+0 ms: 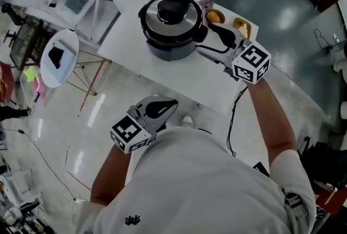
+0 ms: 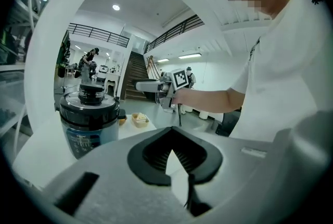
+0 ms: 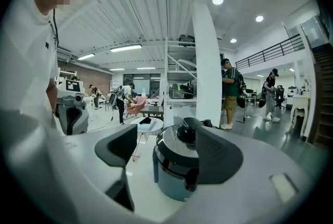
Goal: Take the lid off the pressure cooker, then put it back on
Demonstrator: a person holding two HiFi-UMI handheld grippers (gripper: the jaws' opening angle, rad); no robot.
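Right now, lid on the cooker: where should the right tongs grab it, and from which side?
Grip the black knob at the lid's centre: it stands proud of the smooth steel dome. The open right tongs sit beside the cooker, so probably come in from that side, over the rim, closing across the knob.

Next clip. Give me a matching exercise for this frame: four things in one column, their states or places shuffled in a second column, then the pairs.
1. left gripper
2. right gripper
3. lid
4. round side table

A. seated on the pressure cooker
B. jaws apart, beside the pressure cooker
C. jaws together, held back from the white table
D. on the floor, with a dark thing on it

Pairs: 1-C, 2-B, 3-A, 4-D
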